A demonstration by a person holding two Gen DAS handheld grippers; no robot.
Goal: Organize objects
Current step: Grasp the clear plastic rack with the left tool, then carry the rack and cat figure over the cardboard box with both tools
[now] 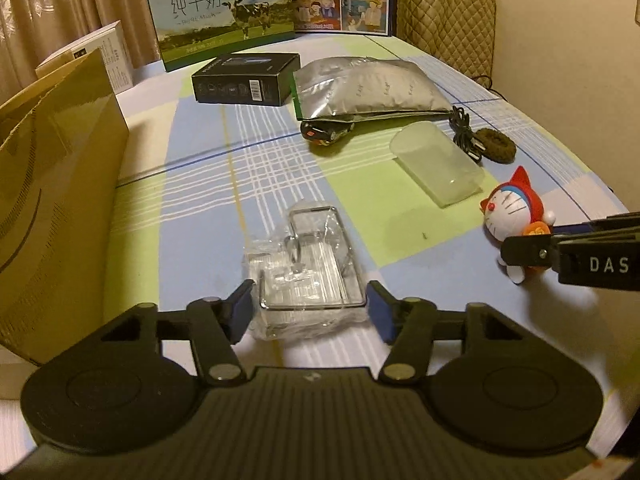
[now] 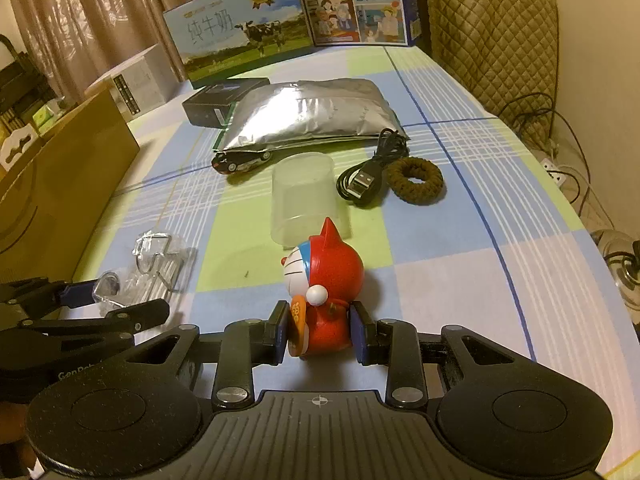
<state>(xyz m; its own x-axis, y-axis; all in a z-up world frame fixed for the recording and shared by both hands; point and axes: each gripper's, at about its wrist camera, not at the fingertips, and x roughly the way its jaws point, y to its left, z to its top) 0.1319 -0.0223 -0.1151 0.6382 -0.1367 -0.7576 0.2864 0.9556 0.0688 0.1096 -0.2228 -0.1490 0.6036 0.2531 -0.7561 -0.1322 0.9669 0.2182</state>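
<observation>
The right tool (image 2: 318,334) clamps the upright toy figure (image 2: 324,280), while the left tool (image 1: 310,312), spread apart, straddles the clear packet (image 1: 308,268).

Both cameras sit low over the table (image 1: 200,152), each looking forward along its own fingers toward the milk boxes (image 1: 220,12) at the top of the frame. The left view looks from nearer the brown bag (image 1: 52,200), close above a clear pack (image 1: 308,272); the right view sits further right, close behind the toy (image 2: 324,280). Both share the foil pouch (image 2: 308,112), cup (image 2: 304,196), cable (image 2: 368,176), and each other's gripper at the lower frame edges.
</observation>
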